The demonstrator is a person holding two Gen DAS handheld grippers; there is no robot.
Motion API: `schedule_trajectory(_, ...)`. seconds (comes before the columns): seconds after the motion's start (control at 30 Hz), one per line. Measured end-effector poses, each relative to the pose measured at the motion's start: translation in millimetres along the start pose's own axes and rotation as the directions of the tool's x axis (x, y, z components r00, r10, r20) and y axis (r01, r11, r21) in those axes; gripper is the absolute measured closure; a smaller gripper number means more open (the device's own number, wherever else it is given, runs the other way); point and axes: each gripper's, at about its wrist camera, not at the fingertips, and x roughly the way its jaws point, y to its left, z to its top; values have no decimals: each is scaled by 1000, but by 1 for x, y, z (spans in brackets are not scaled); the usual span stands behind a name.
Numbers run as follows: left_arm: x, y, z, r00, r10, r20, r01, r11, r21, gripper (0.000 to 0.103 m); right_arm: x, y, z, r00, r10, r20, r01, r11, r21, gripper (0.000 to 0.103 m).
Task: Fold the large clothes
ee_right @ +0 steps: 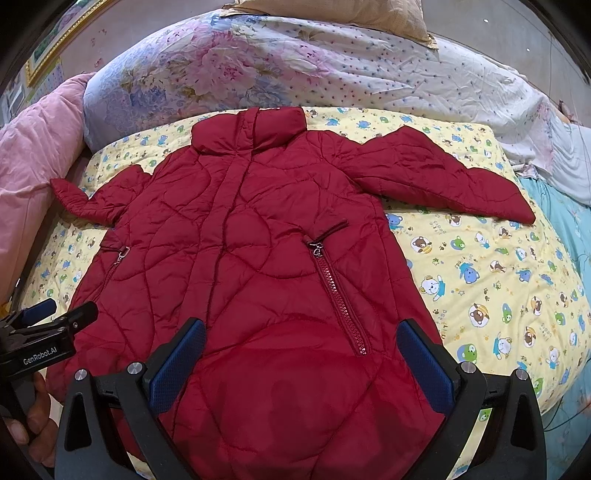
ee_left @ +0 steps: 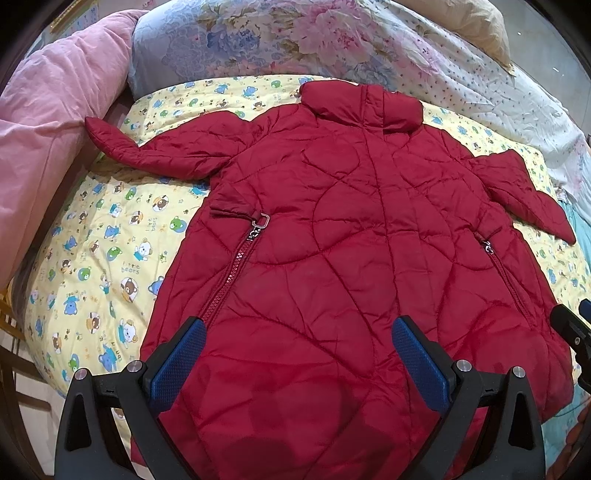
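So there's a big dark red quilted puffer coat (ee_left: 332,229) spread flat, front side up, on a pale yellow bedsheet printed with little cartoon bears (ee_left: 110,240); collar at the far end, hem at the near end right under both cameras; both sleeves stick out sideways, the left one ending just beside a pink crumpled duvet (ee_left: 48,122) along the left edge of the bed, the right one angling down toward the right edge, near some turquoise fabric (ee_right: 569,229).

Two slanted pocket zippers on the front, each with a silver metal zipper pull (ee_left: 261,220) at its far end; centre seam runs collar to hem.

Left tongs (ee_left: 295,354) hover over the near-left part of the coat; blue-padded fingers (ee_left: 177,362) spread wide apart, nothing between them but the fabric below; can't tell if they touch it. Right tongs (ee_right: 301,356) are the same story over the near-right part, blue pads (ee_right: 424,365) wide apart, straddling the lower end of the right pocket zipper; not clamped on anything.

In the right wrist view the left tool shows at the left edge, black body with "GenRobot.AI" on it, with a bare hand (ee_right: 35,424) gripping it.

Far side of the bed: a white-and-blue quilt with big pink flowers (ee_right: 221,62) bunched up behind the collar, and a tan pillow (ee_right: 332,11) beyond that.
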Motion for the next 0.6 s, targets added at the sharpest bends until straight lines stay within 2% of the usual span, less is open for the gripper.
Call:
schedule_trajectory(0.3,9,1,6,1000,-22,-18,22,1000,0,1,9,-20,3,1000,17,-10,-17,999,40,0)
schedule_trajectory(0.6,27,9,24,999,-28,-33,28,1000,-13,1,19,-91,14,998,59,-2,-57,976,211,0)
